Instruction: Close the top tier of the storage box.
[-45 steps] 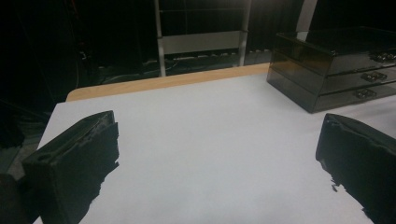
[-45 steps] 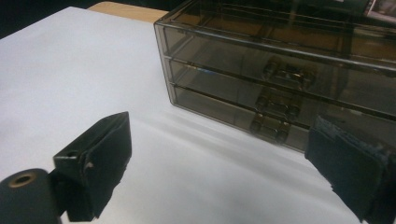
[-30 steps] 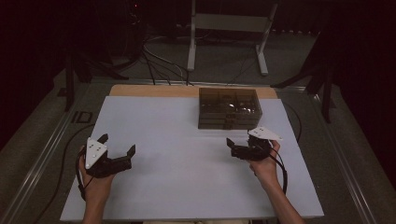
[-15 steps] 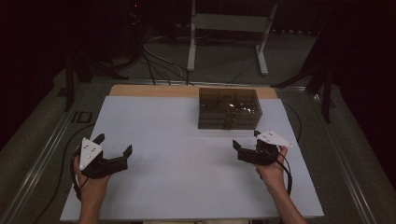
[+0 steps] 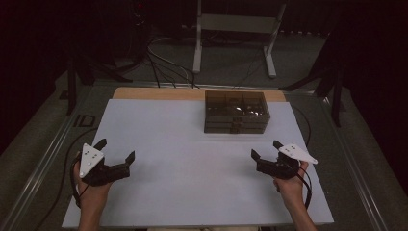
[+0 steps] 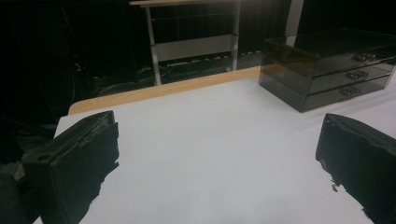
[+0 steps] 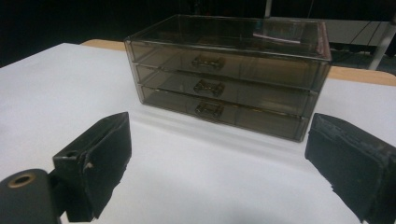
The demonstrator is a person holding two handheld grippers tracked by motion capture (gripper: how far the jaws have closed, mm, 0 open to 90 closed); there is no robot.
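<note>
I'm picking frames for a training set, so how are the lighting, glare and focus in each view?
High view: the white table top is evenly lit and the surroundings fall into near black; the smoky drawer box shows faint reflections. Left gripper view: both jaws are soft and close, the box sharper. Right gripper view: the box is crisp with a soft shadow at its base and a pale reflection on its lid.

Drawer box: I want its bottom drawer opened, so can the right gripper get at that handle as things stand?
Probably yes: the right gripper is open, facing the drawer box, with bare white table before the bottom handle.
</note>
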